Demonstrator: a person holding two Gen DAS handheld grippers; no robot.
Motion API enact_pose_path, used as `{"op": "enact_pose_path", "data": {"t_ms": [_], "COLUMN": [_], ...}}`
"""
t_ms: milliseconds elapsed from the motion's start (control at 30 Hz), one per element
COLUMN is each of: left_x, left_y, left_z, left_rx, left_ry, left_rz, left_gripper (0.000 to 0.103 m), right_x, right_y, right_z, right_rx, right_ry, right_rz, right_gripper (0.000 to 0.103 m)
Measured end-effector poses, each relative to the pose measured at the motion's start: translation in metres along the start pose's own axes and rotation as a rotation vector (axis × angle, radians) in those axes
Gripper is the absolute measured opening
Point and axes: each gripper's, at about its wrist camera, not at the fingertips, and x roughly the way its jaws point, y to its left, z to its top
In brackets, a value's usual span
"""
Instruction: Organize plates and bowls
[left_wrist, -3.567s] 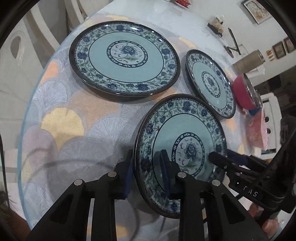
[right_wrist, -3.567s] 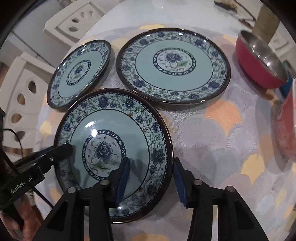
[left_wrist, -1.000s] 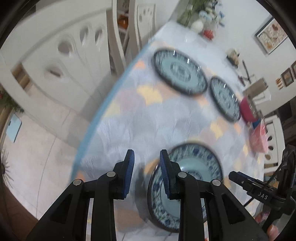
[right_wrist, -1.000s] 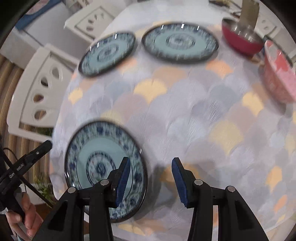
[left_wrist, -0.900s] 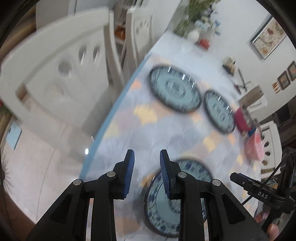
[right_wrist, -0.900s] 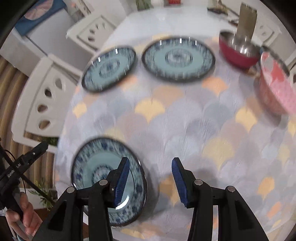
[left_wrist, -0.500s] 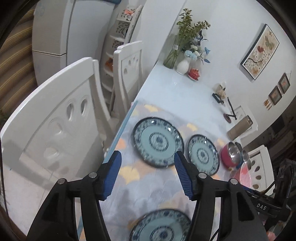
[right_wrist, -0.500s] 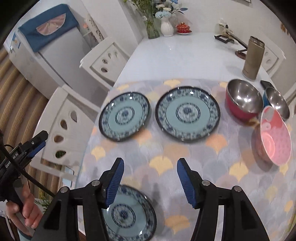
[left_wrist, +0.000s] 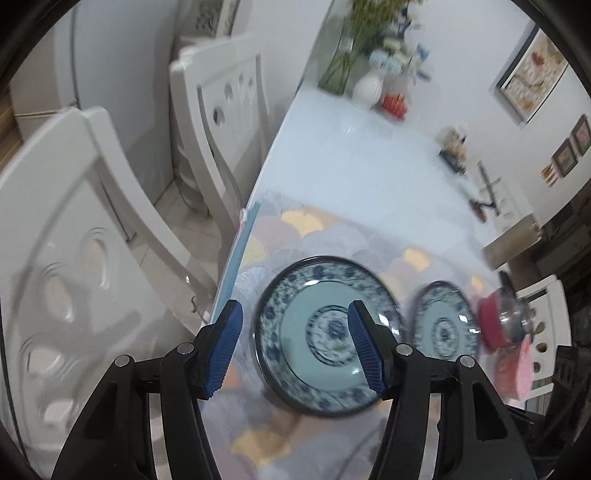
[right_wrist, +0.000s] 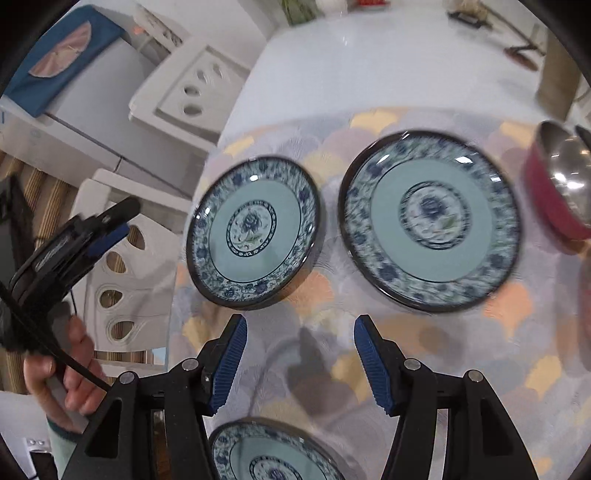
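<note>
Three blue floral plates lie flat on the patterned tablecloth. In the left wrist view my open left gripper hovers above the near edge of one large plate, and a second plate lies to its right. In the right wrist view my open right gripper is above the cloth between the two far plates, one to the left and one to the right, and the near plate below it. The left gripper shows at that view's left edge. Both grippers are empty.
A red bowl with a steel inside stands right of the plates, with a pink bowl near it. A tan flask, a flower vase and small items stand at the table's far end. White chairs line the left side.
Both grippers let go of the near plate, rose and drew back, then opened wide. Now they have moved forward toward the two far plates.
</note>
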Motion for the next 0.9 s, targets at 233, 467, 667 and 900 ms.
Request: {"op": "enact_pose_path", "data": {"t_ms": [233,467,667,900], "left_x": [0.061,0.086,0.095,0.103], "left_y": [0.014,0.012,0.007,0.0], "left_z": [0.009,0.012,0.021,0.027], "left_rx": [0.03,0.098,0.167,0.217], "left_ry": [0.101,0.128,0.114,0.125], "left_rz": [-0.022,-0.043,-0.037,-0.071], "left_gripper": [0.055,0.053,0.053,0.052], "right_x": [0.04,0.066,0.07,0.077], "right_y": [0.0,0.002,0.011,0.016], "right_z": [0.016,0.019,0.022,0.033], "right_rx": [-0.012,-0.028,-0.092,-0.11], "right_ry": [0.052,0.087,0.044,0.023], "right_rz": [-0.023,-0.026,-0.069,-0.073], "right_gripper": [0.058,0.058,0.053,0.047]}}
